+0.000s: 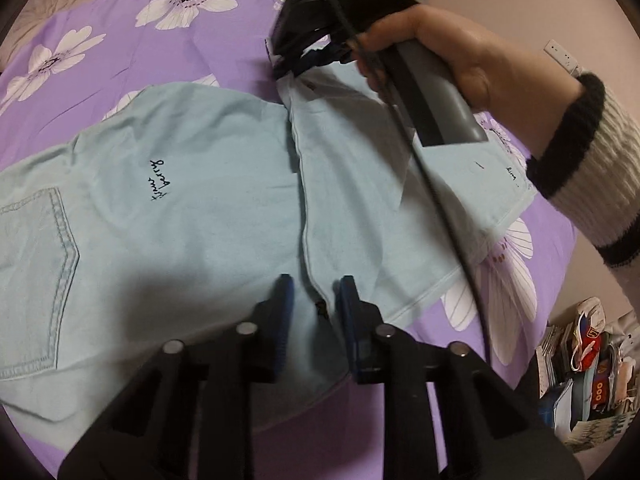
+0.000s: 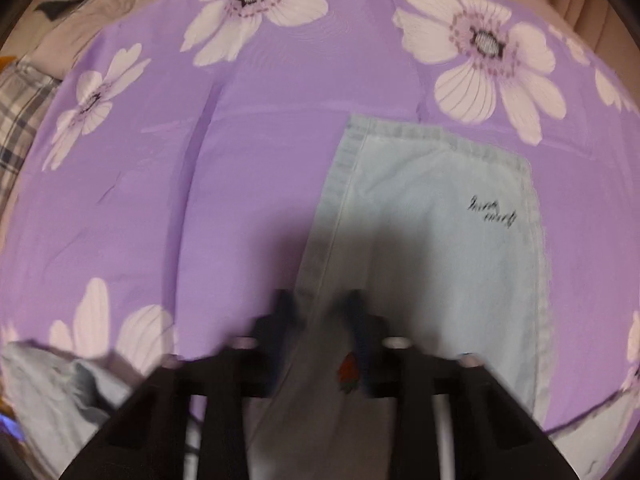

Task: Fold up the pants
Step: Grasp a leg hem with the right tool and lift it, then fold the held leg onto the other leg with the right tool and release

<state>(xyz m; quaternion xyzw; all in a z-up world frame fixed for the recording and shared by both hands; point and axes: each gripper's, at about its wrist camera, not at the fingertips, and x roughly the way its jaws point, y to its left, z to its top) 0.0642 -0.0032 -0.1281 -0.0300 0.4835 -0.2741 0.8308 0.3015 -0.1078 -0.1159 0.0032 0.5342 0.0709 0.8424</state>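
Pale blue denim pants lie on a purple flowered bedsheet, back pocket at the left, black script embroidered on the cloth. One leg is folded over and runs to the right. My left gripper hovers over the fold's edge, jaws slightly apart, the cloth edge between them. My right gripper, held by a hand, sits at the far edge of the pants leg; its fingers meet the cloth. In the blurred right wrist view the gripper straddles the leg's edge, jaws apart.
The bed's right edge drops off toward a wall. Stacked books and packages lie on the floor at lower right. A black cable crosses the pants leg. A plaid cloth lies at the far left.
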